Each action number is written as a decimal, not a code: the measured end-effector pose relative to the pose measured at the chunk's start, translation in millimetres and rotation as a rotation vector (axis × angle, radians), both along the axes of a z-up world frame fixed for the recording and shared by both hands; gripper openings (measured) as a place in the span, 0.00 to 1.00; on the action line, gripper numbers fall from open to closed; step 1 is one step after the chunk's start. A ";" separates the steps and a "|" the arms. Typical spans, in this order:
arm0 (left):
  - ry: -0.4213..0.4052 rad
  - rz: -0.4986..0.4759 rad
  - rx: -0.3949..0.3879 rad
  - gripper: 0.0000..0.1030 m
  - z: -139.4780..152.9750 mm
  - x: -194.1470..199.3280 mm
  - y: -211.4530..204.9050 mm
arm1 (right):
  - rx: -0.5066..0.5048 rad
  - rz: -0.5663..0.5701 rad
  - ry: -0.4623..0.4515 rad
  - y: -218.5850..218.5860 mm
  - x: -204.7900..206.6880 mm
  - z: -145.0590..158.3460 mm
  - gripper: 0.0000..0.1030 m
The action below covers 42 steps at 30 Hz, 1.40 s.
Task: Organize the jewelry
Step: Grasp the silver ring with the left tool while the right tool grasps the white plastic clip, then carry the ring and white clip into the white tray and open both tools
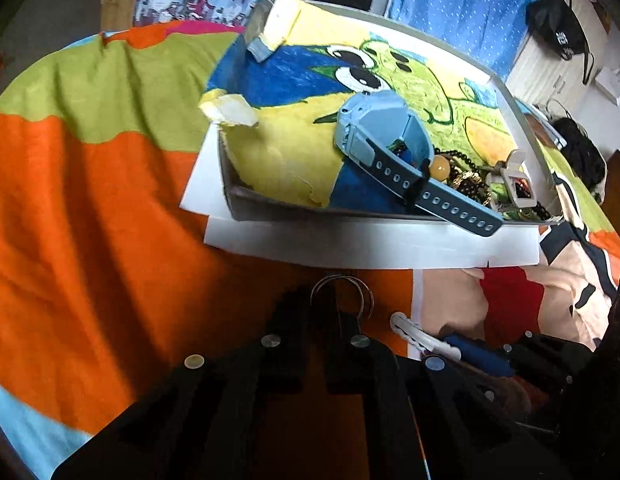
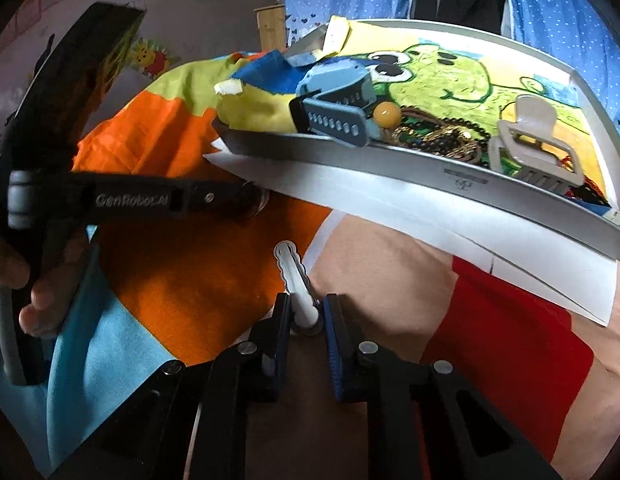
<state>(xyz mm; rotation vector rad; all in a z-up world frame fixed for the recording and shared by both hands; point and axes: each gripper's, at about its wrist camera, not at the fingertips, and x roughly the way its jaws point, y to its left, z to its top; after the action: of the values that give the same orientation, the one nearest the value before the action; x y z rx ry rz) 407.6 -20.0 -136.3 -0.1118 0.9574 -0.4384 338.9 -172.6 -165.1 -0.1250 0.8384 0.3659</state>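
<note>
Where blue curtains [image 1: 462, 4] hang, a tray [image 2: 350, 152] rests on bright bedding [image 1: 90, 200].

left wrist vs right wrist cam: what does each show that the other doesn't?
Left wrist only: thin wire rings pinched in the left gripper, and a black bag on furniture at the far right.

Right wrist only: the person's hand holding the left gripper, seen from the side, and a sun sticker on the wall.

Both: the tray with the blue watch, amber bead, bead tangle and pale hair claw; the white clip in the right gripper.
</note>
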 end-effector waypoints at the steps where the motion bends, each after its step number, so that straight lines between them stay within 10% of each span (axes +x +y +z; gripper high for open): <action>1: -0.002 0.014 -0.002 0.03 1.7 -4.0 1.5 | 0.003 -0.002 -0.008 -1.0 -3.2 1.8 0.15; 22: -0.133 0.241 -0.030 0.03 85.2 -17.4 -9.8 | 0.146 -0.090 -0.270 -37.3 -20.0 81.2 0.15; 42: -0.038 0.307 0.044 0.03 38.9 32.7 -19.6 | 0.149 -0.198 -0.219 -62.2 43.6 53.5 0.15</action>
<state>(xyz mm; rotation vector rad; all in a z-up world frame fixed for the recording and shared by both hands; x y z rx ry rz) 440.4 -39.6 -97.4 -0.2063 0.8940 -0.1362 382.5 -234.8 -111.6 0.0557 0.5989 0.2226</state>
